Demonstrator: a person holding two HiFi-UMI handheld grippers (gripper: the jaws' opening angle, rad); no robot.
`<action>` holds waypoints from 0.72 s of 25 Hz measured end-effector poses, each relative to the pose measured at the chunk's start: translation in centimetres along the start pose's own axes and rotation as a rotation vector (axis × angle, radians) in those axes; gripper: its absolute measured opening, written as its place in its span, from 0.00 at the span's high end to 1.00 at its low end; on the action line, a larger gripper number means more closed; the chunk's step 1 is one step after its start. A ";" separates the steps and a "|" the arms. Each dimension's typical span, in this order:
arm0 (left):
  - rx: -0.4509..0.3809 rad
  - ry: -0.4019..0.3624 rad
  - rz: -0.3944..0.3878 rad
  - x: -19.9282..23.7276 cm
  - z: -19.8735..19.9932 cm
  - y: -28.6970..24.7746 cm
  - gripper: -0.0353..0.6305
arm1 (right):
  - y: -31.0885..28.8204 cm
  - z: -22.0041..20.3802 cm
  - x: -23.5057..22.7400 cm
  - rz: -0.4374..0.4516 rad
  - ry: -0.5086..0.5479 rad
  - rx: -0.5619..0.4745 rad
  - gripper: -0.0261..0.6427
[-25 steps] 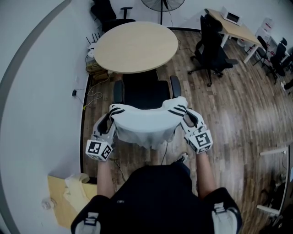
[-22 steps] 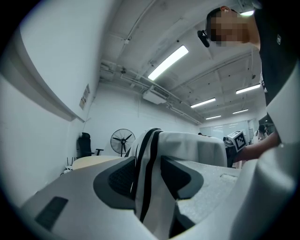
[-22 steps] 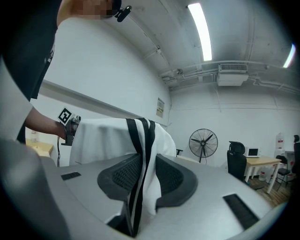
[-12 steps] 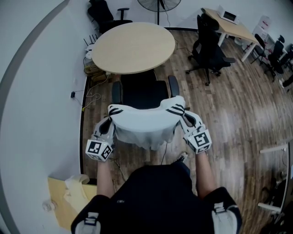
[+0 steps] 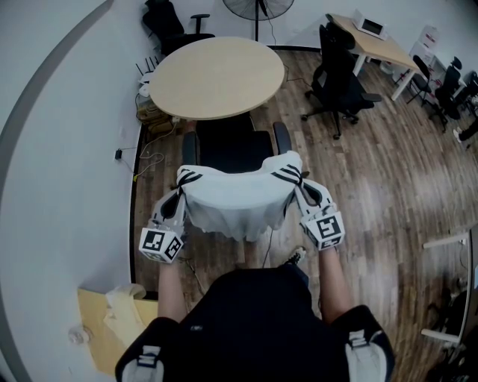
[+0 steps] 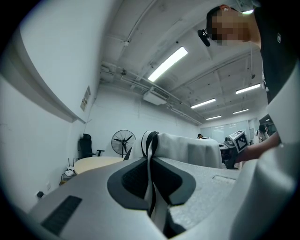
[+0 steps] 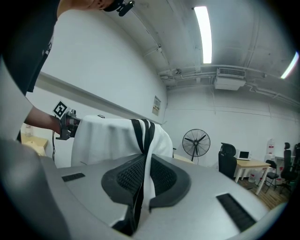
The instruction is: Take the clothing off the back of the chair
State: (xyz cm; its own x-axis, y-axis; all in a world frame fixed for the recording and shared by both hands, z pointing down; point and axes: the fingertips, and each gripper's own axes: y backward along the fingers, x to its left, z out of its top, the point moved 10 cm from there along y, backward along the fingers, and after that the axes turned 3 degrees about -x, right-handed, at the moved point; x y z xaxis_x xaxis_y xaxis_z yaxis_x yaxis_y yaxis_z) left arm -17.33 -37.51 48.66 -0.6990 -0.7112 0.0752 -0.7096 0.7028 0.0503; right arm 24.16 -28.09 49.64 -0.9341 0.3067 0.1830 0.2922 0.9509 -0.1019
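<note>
left gripper (image 5: pixel 178 198), right gripper (image 5: pixel 303 192), just clamped clothing (image 5: pixel 237 203)

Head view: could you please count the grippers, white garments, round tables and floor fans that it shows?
grippers: 2 (left gripper, right gripper)
white garment: 1
round table: 1
floor fan: 1
total: 5

Black T-shirt (image 5: pixel 254 328); grey claws (image 5: pixel 178 195) (image 5: pixel 302 190) carry black-and-white marker cubes (image 5: pixel 161 244) (image 5: pixel 323 230).
</note>
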 end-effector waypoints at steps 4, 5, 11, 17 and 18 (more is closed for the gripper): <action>-0.035 0.026 0.009 0.0 -0.2 1.2 0.92 | 1.0 0.0 0.9 -0.052 0.026 -0.006 0.94; -0.035 0.024 0.008 -0.1 -0.2 1.4 0.92 | 1.2 0.0 1.1 -0.059 0.026 -0.007 0.94; -0.032 0.016 -0.003 -0.1 -0.3 2.4 0.92 | 2.3 0.1 2.3 -0.093 0.029 -0.007 0.94; -0.037 0.009 -0.024 -0.6 0.0 3.1 0.92 | 3.8 -0.1 3.2 -0.118 0.023 -0.006 0.94; -0.038 0.011 -0.025 -0.6 0.0 3.4 0.92 | 4.0 -0.2 3.4 -0.120 0.024 -0.006 0.94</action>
State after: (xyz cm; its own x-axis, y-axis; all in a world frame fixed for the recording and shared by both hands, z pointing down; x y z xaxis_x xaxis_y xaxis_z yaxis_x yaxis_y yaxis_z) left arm -19.33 -34.75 48.81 -0.6800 -0.7284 0.0842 -0.7229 0.6852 0.0896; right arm 22.15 -23.22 50.01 -0.9573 0.1912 0.2169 0.1795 0.9811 -0.0723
